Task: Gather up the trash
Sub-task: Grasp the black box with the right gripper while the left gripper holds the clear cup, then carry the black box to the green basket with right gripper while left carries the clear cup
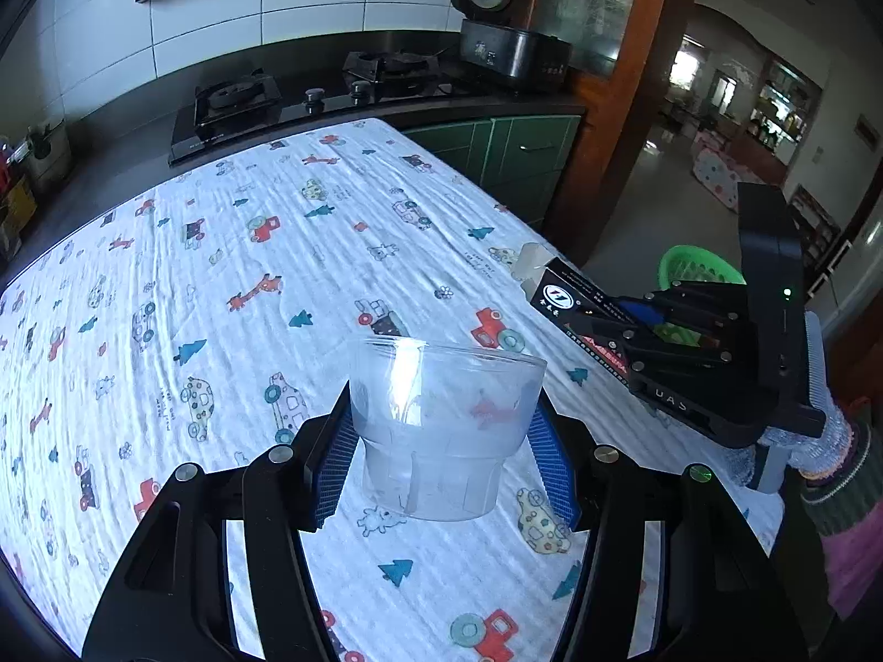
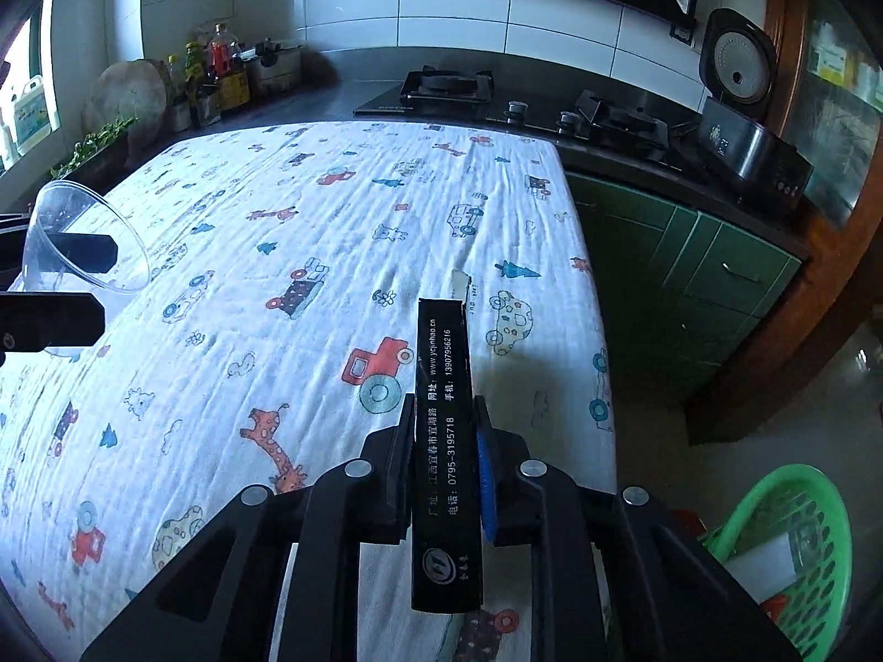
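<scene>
Gripping the black carton by its narrow sides, the right gripper is clamped near mid-length over the tablecloth edge; it could pivot out en route to the green basket. Left gripper pinches the clear plastic cup, whose thin, slick wall may buckle or slip.

Left wrist view angled down along its tongs, close over the cloth-covered worktop, facing the stove, right wrist view likewise, both sharing cloth, stove, green basket
</scene>
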The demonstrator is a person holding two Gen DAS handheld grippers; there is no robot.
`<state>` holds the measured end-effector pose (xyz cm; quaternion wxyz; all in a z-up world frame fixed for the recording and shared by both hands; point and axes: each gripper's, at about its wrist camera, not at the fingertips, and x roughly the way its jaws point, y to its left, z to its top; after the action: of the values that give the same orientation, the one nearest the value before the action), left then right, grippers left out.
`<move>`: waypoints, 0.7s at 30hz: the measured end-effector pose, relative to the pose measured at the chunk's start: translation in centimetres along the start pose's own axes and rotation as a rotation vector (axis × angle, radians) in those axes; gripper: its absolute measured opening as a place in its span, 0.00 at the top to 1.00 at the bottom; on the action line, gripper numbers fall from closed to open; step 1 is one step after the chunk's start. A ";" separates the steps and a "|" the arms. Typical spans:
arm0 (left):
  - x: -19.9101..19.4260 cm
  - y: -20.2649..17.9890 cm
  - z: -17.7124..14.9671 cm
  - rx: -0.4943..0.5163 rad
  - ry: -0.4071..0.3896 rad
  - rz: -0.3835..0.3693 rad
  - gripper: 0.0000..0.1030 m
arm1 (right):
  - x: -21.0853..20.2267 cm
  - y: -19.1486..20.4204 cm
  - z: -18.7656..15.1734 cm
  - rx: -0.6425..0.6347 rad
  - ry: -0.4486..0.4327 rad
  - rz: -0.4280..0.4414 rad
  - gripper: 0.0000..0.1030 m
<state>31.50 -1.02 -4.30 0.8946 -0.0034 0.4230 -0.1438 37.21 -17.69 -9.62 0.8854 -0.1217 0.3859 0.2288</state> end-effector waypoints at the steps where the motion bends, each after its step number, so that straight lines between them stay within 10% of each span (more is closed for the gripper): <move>1: -0.1 -0.3 0.0 0.004 -0.003 -0.003 0.44 | -0.6 -0.1 -0.1 0.007 -0.007 -0.002 0.82; 21: 0.4 -10.5 0.2 0.113 -0.007 -0.145 0.44 | -12.0 -6.7 -6.9 0.190 -0.083 -0.159 0.82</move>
<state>29.22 -11.21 -3.19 0.8820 0.0160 0.4098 -0.2320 29.06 -29.92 -5.16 0.9235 -0.0579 0.3579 0.1253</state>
